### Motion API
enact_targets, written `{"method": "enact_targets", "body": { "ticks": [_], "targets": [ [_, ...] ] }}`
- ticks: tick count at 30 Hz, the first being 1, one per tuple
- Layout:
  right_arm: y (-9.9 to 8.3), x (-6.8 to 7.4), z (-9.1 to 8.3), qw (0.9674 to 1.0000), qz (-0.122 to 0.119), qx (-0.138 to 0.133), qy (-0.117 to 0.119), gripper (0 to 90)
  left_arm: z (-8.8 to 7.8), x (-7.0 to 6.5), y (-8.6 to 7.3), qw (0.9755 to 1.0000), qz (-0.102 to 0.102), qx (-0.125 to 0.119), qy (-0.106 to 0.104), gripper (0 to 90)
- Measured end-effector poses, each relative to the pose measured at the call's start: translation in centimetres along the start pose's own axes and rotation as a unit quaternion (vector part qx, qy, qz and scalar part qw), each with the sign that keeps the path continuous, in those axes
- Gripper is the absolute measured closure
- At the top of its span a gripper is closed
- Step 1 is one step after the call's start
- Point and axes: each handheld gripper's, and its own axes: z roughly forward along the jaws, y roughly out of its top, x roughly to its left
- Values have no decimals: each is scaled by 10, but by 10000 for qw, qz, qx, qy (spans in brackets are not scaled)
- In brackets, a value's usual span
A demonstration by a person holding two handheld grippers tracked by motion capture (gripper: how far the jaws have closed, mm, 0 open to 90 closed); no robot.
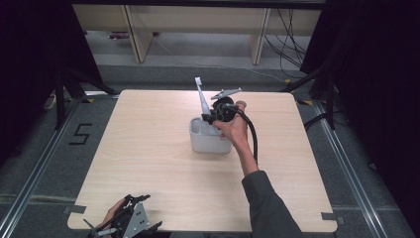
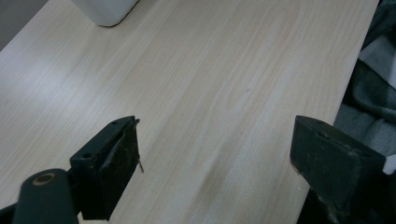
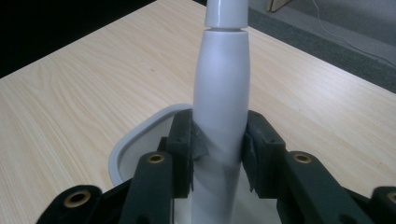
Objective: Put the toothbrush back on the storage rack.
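- Black jaws of the right gripper point(image 3: 218, 154) are clamped on the lower body of a white toothbrush point(image 3: 220, 93), one pad pressed to each side of the handle.
- The toothbrush stands nearly upright, its lower end inside a pale grey cup point(image 3: 140, 135); in the high view its head point(image 1: 198, 81) rises above the cup point(image 1: 208, 141) and leans slightly to the left.
- The right hand point(image 1: 233, 126) reaches over the cup from the near right, with the gripper's cable point(image 1: 252, 136) looping back along the forearm.
- The cup sits near the middle of the light wooden table point(image 1: 148, 163), a little toward the far side.
- The left gripper point(image 2: 215, 154) has its jaws spread wide with nothing between them, over bare tabletop.
- In the high view it point(image 1: 126, 223) is at the near left edge of the table, well apart from the cup.
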Motion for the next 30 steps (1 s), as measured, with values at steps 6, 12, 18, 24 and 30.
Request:
{"method": "enact_targets", "body": {
  "ticks": [6,12,18,24,30],
  "targets": [
    [-5,1,3,9997,-148,172,-49,670,0,0,0,10000,1,11,11,152],
    [-10,1,5,9996,-113,255,-45,670,0,0,0,10000,25,28,2,152],
    [-14,0,9,9992,-234,317,-58,670,0,0,0,10000,46,50,16,152],
    [-18,1,13,9983,-325,456,-137,670,0,1,0,9999,78,76,17,152],
    [-18,3,15,9976,-292,616,-90,669,0,1,0,9999,75,71,21,152]
  ]
}}
